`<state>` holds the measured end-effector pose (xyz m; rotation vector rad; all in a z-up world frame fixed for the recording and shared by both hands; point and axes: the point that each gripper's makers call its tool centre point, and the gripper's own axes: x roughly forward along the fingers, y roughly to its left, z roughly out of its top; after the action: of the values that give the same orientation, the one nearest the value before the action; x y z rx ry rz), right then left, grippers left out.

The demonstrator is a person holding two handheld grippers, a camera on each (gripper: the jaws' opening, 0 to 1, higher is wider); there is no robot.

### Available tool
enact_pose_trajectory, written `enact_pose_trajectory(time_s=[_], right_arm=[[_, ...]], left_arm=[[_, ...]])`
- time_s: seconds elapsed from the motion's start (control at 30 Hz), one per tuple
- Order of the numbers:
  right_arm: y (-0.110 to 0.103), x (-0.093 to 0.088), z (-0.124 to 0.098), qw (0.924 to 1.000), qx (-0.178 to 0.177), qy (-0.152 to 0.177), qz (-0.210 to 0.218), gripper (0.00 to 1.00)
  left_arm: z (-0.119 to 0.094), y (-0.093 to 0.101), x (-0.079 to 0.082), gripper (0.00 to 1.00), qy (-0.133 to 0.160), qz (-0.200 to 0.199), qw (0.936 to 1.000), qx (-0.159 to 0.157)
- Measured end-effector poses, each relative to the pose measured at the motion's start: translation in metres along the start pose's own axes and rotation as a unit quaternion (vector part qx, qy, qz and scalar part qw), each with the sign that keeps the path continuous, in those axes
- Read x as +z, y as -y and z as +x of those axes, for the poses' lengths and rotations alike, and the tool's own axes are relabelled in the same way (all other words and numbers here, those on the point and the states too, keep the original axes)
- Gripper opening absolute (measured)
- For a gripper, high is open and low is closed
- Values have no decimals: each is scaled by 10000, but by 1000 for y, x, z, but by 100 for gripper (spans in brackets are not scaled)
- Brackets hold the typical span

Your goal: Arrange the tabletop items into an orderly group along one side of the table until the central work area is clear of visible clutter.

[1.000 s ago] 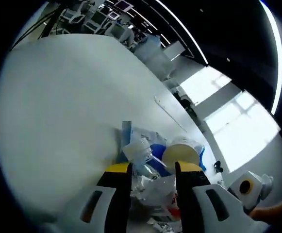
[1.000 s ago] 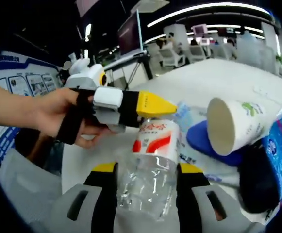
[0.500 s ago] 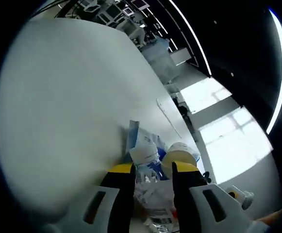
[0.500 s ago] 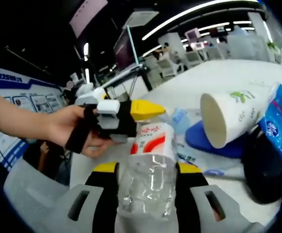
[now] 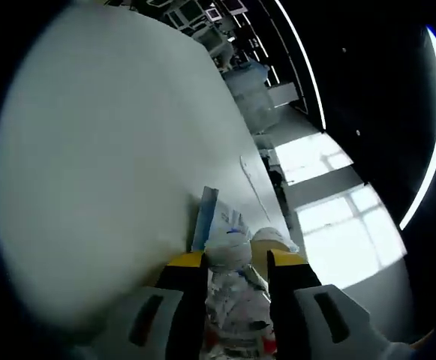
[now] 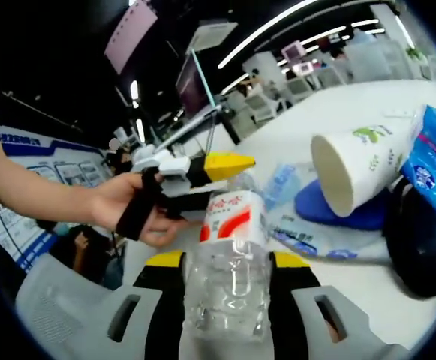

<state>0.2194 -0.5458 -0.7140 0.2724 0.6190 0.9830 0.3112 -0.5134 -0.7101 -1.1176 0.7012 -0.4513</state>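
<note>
In the right gripper view, a person's hand at the left holds the left gripper, whose yellow-tipped jaws reach to the neck of the clear crumpled plastic bottle. The right gripper has its two yellow-tipped jaws pressed against the bottle's body, one on each side, pinching it. The bottle looks empty; its red and white label carries red characters too small to read. Right of it, on the white table, a flat clear plastic wrapper with blue print lies under a blue rounded object. A white paper cup with a green mark lies on its side on that blue object, its open mouth facing the camera and showing nothing inside. At the far right sit a blue printed packet, its writing illegible, and a black rounded object.

In the left gripper view, the left gripper's jaws flank the bottle's white-capped neck; whether they grip it I cannot tell. Beyond lies a blue-edged packet, with the paper cup's rim to the right.
</note>
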Motion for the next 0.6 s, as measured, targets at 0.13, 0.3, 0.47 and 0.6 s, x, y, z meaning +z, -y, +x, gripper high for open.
enact_pose_trajectory(time_s=[0.13,0.3,0.47,0.6], right_arm=[[1,0,1,10000,-17,28,38,39],[2,1,1,10000,4,21,48,39],[2,1,0,10000,-10,45,66,39],[1,1,0,10000,-11,30,35,40]], left_arm=[[-1,4,-4,26,-55,124,9999,35],[1,6,-3,25,-56,131,9999,-11],[2,9,-2,24,-19,55,10000,-39],[2,12,-1,24,9,71,10000,-66]])
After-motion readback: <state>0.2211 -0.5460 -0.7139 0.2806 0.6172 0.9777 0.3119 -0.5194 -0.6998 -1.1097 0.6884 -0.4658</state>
